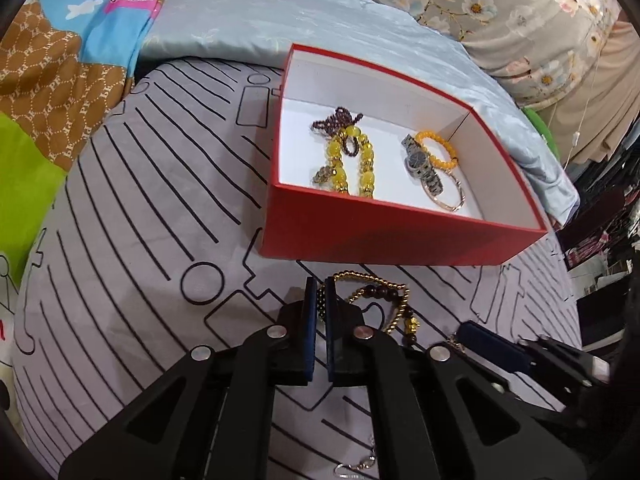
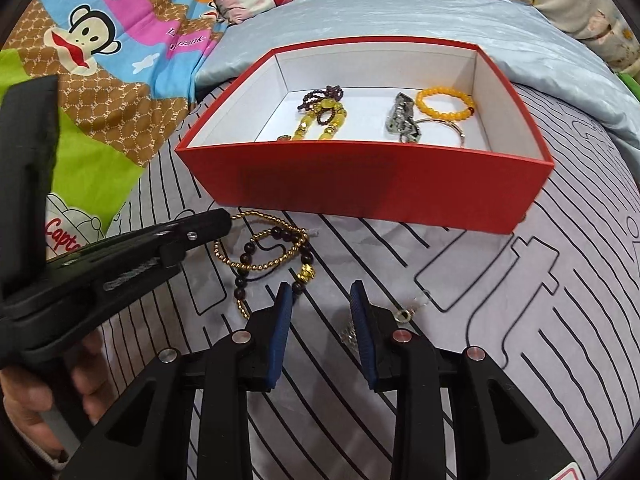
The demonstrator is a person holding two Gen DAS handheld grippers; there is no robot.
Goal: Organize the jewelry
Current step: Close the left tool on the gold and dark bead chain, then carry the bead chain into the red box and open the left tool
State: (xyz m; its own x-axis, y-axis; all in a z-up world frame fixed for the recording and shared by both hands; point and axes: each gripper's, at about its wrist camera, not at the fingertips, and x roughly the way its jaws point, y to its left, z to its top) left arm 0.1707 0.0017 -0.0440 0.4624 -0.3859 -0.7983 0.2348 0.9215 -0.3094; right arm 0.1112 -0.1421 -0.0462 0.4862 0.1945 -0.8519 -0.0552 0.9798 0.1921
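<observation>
Two grippers work low in the frame: the left gripper [image 1: 319,294], jaws clamped on the gold-and-dark-bead bracelet [image 2: 267,254] on the bed, should lift slowly toward the red cardboard box [image 2: 360,184], while the right gripper [image 2: 322,294] hovers, jaws apart.

I work on a bed [image 2: 400,272] in a home bedroom: patterned sheet, cartoon monkey quilt [image 2: 88,40], floral duvet [image 1: 500,8], pale blue pillow [image 1: 240,28].

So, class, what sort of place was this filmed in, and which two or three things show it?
Most likely a bedroom, on a bed: a printed bedsheet underlies everything, a cartoon quilt and a floral quilt lie behind, and the red box of jewelry rests on the bedding.
</observation>
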